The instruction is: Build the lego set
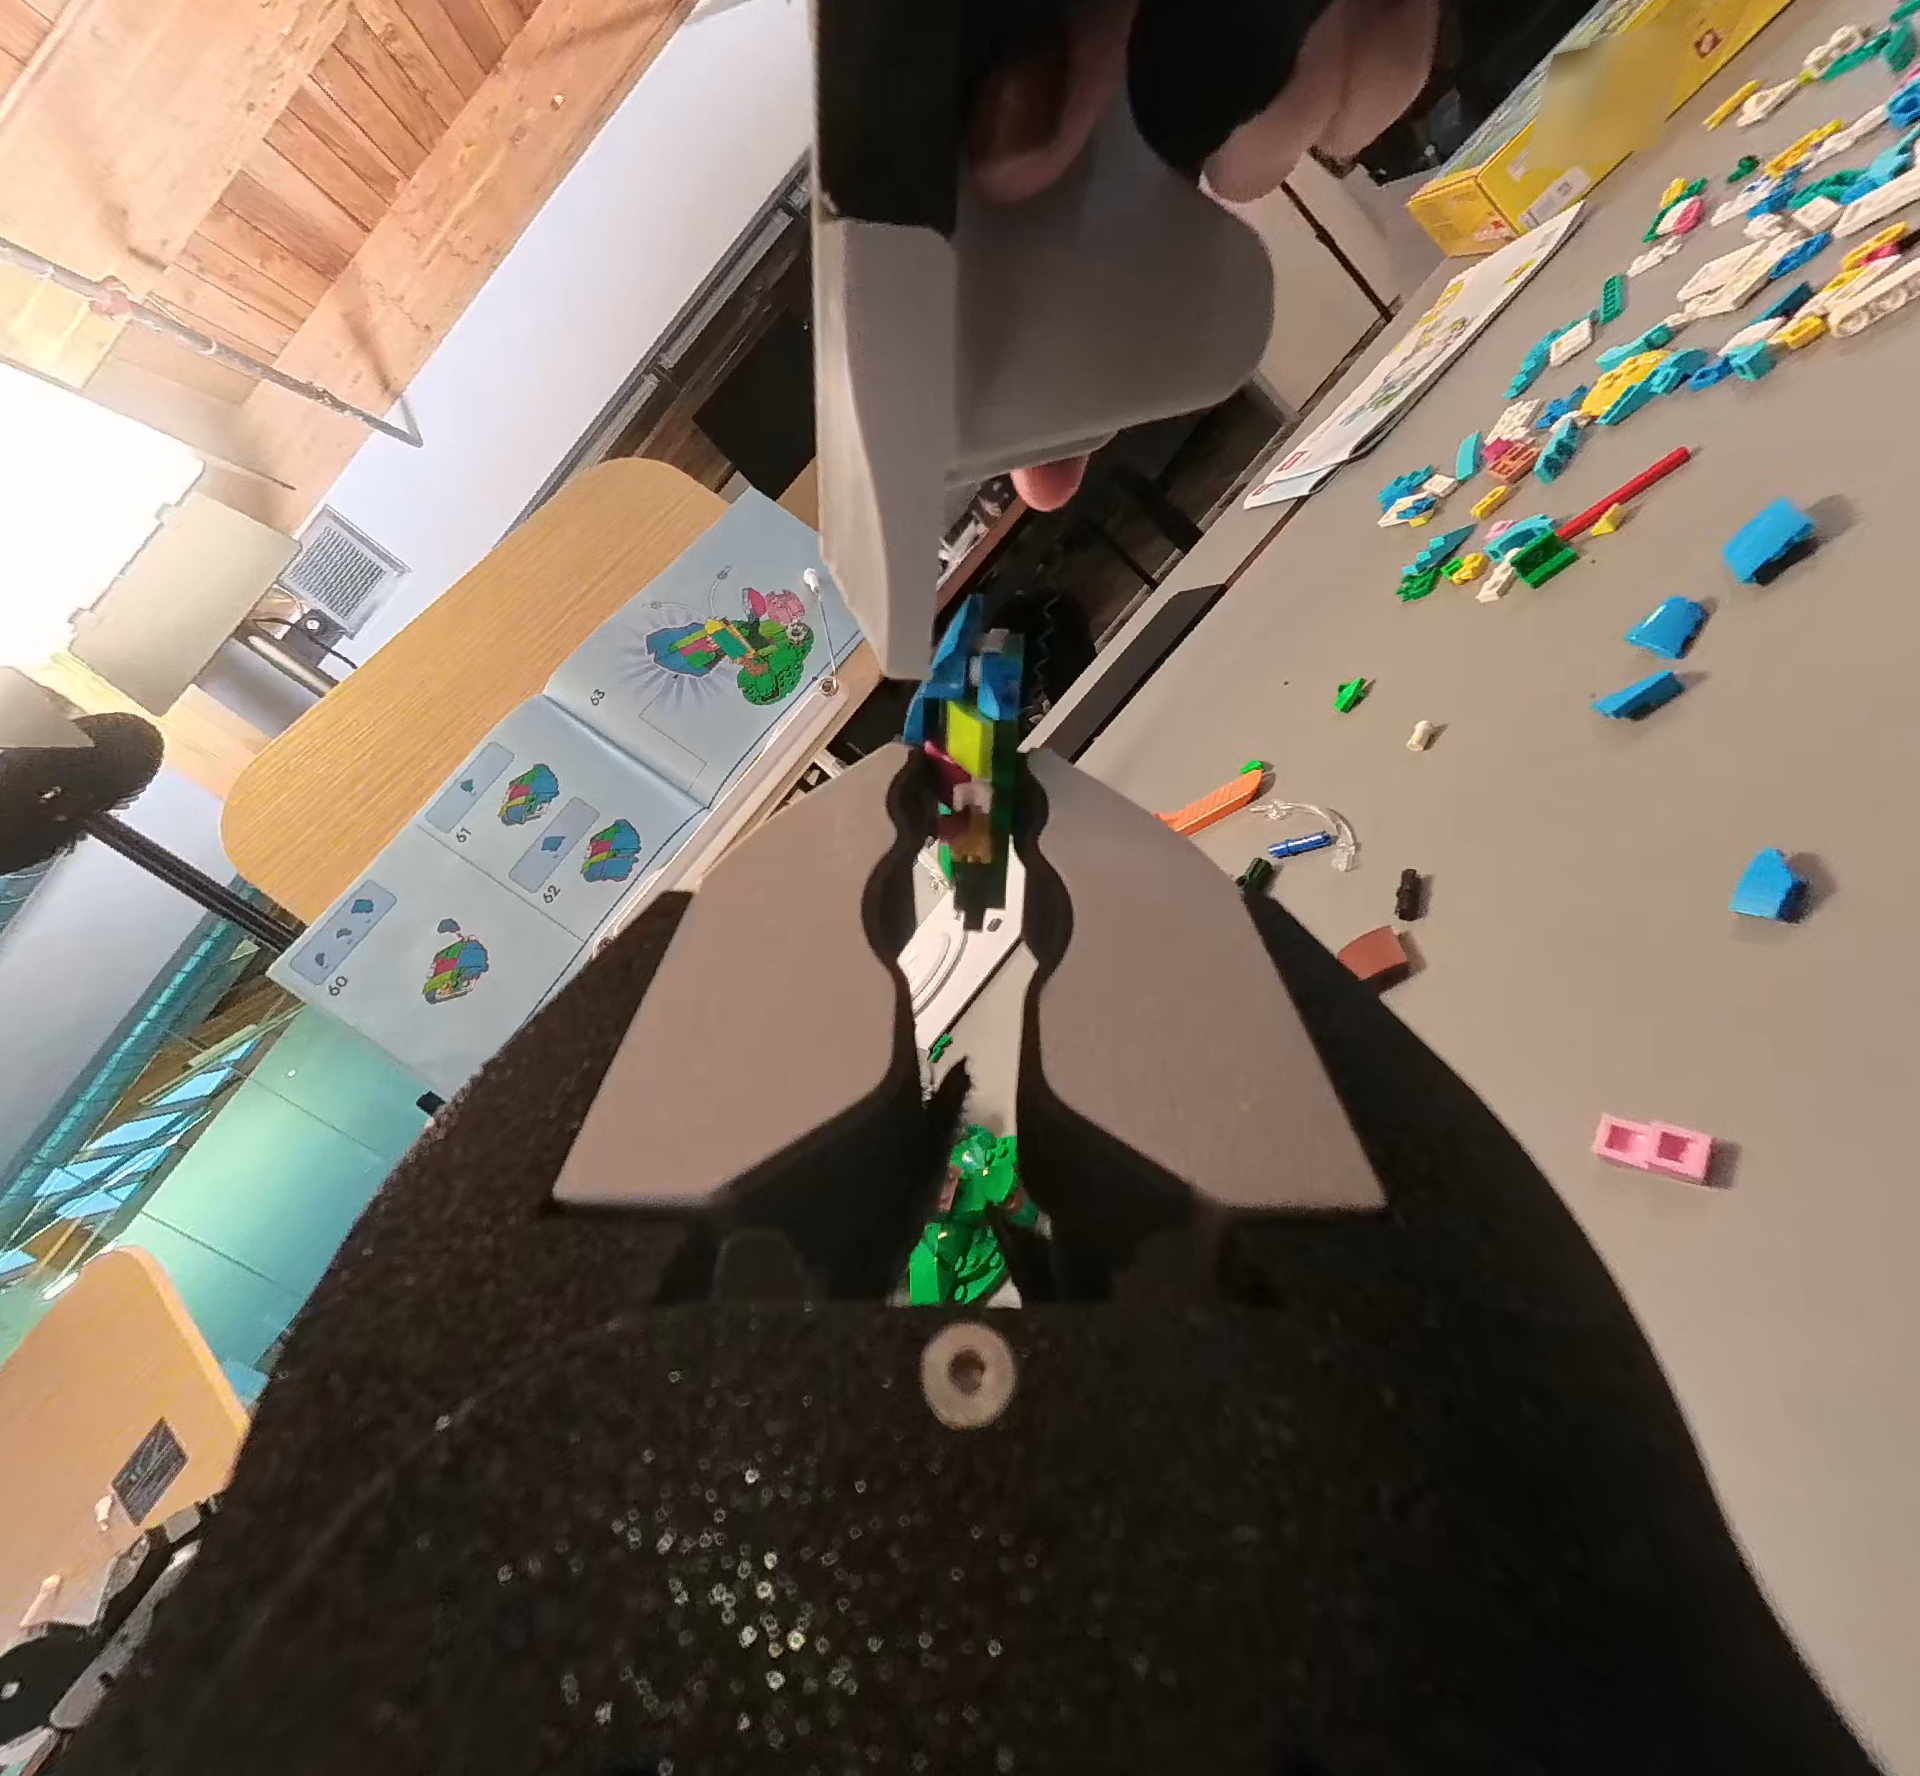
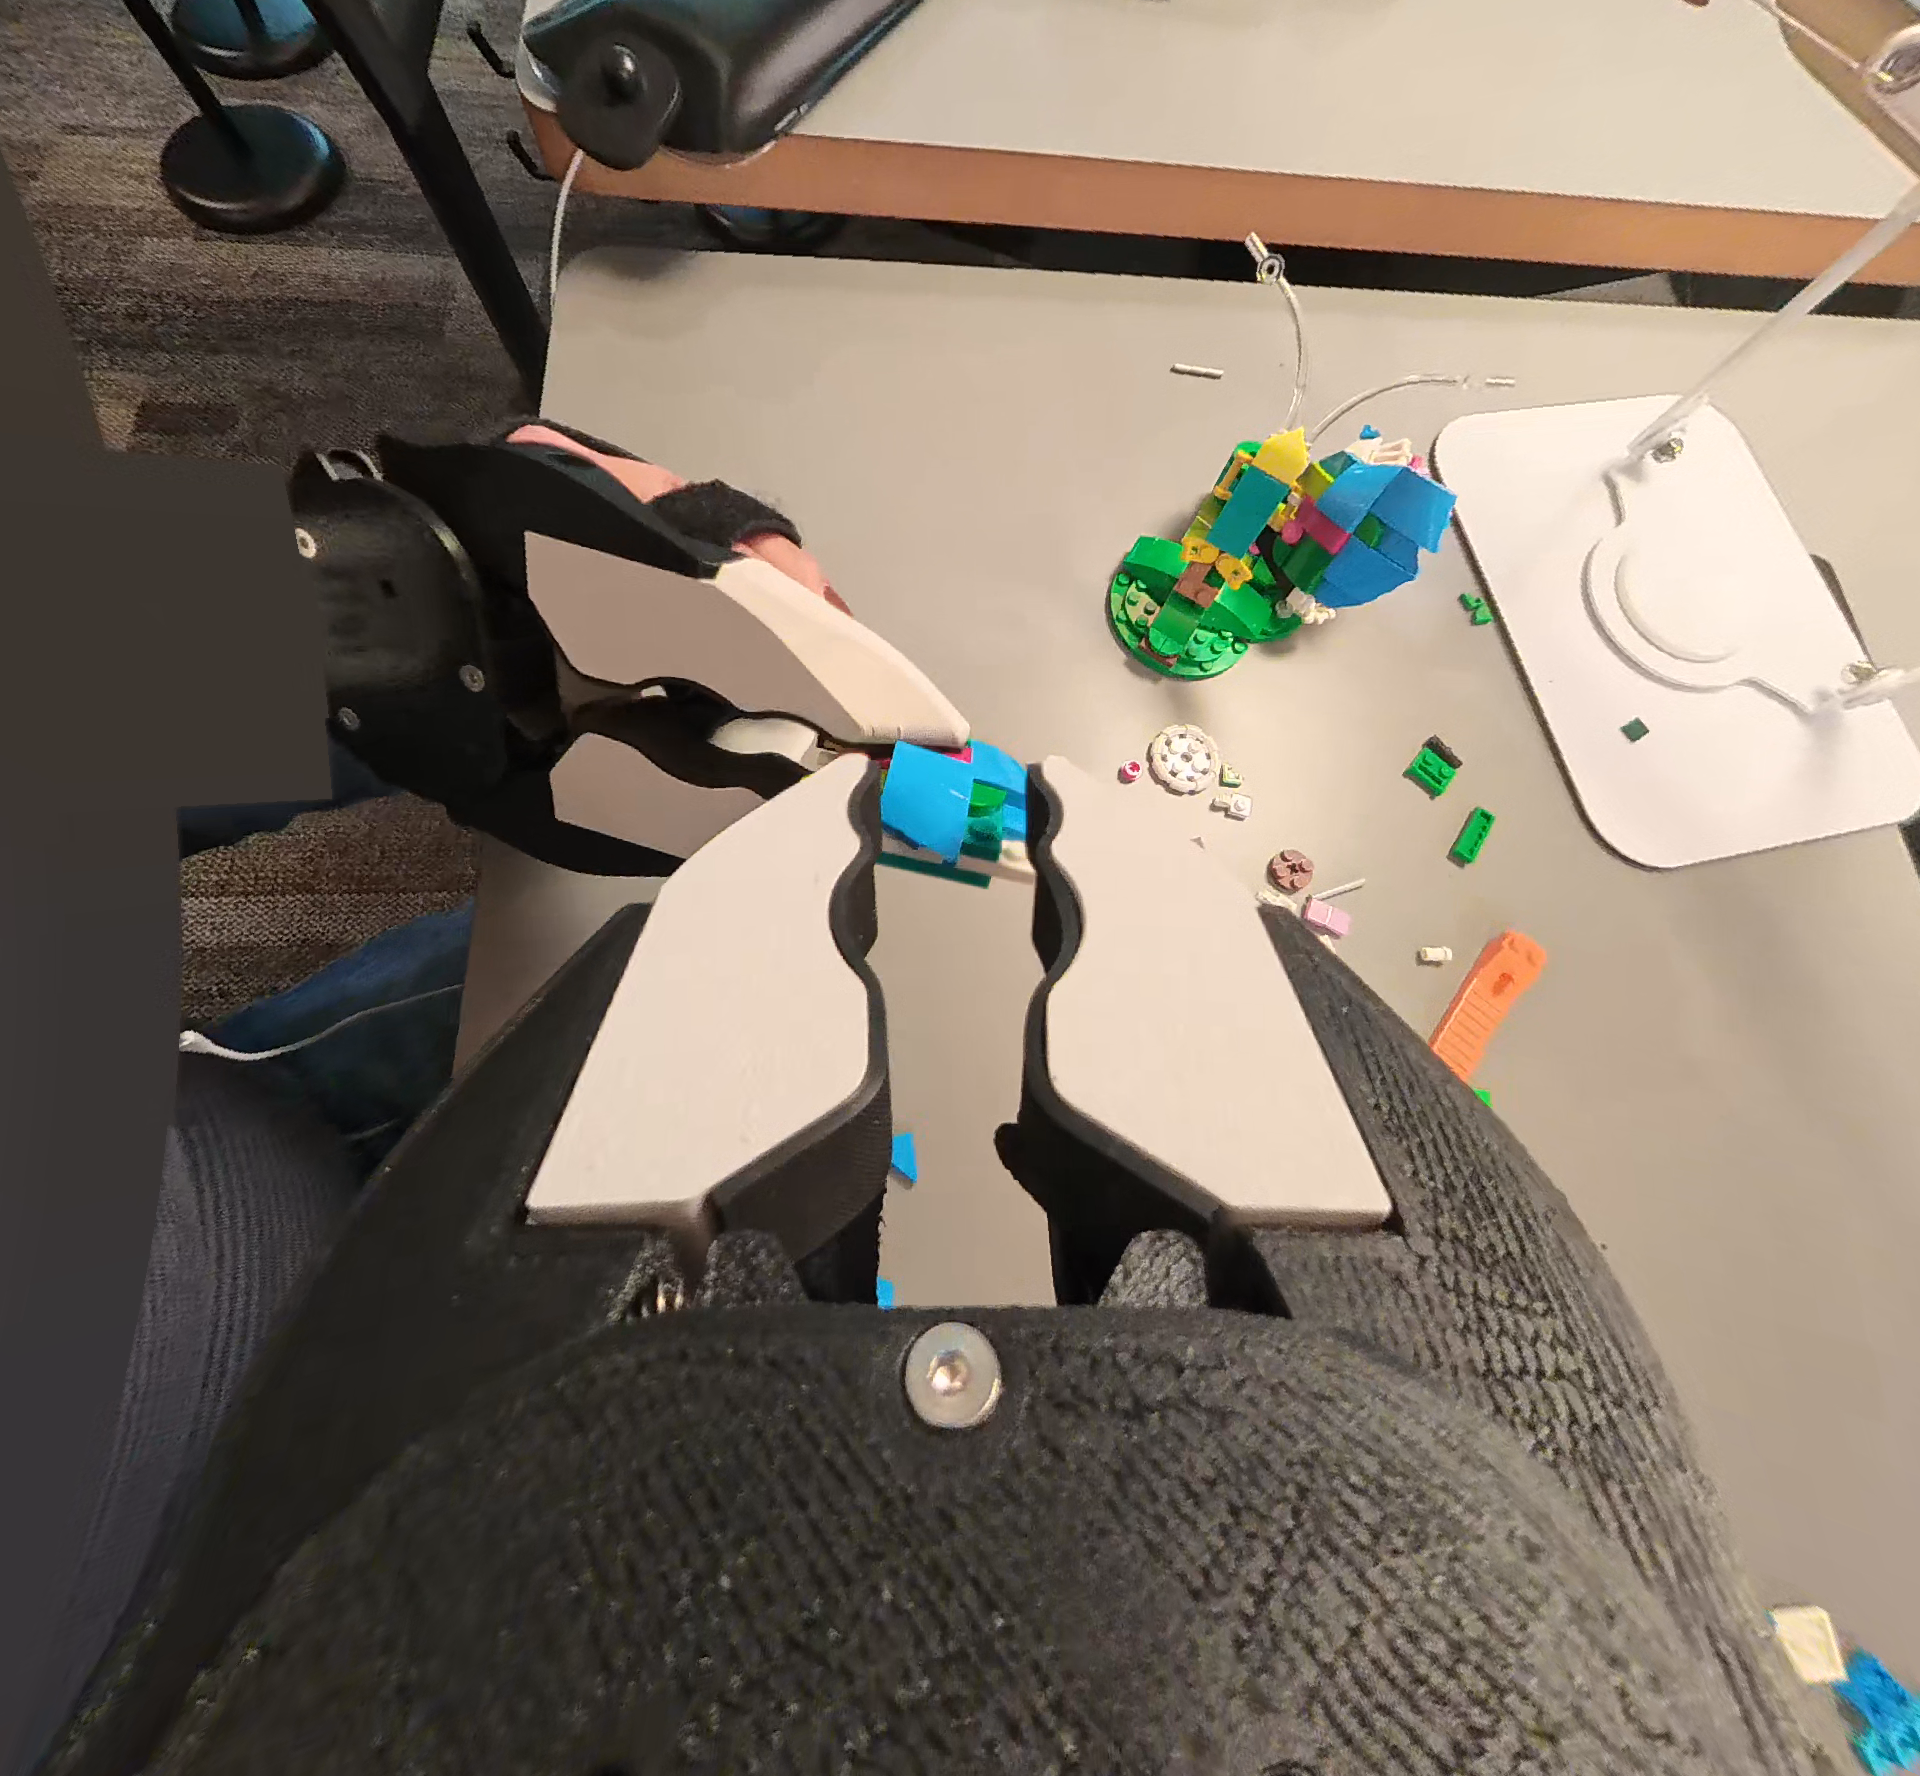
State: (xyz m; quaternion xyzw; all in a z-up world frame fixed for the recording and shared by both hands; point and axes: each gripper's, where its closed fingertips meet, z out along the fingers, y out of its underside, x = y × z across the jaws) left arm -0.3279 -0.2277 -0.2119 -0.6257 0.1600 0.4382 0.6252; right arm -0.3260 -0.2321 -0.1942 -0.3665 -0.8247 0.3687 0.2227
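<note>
A small lego assembly of blue, lime, green and pink bricks [image 1: 971, 770] is held in the air between both grippers. My left gripper [image 1: 971, 765] is shut on it at the fingertips. My right gripper [image 2: 951, 791] grips the same assembly [image 2: 935, 807], with its blue end filling the gap between the tips. In the left wrist view the right gripper's finger [image 1: 883, 479] comes down from above onto the blue top. In the right wrist view the left gripper's finger [image 2: 790, 646] reaches in from the left. A built model on a round green base [image 2: 1247, 573] stands on the grey table [image 2: 831, 479].
An open instruction booklet [image 1: 582, 791] stands behind. Loose bricks [image 1: 1662, 324], a yellow box [image 1: 1662, 64], blue slopes [image 1: 1766, 537] and a pink plate [image 1: 1652, 1150] lie on the table. An orange brick separator [image 2: 1486, 999], a white stand base [image 2: 1683, 635] and small parts [image 2: 1184, 755] lie to the right. Left and right tips are no more than a few centimetres apart. My left gripper's tips are some 12 cm from the pink plate [image 1: 1652, 1150].
</note>
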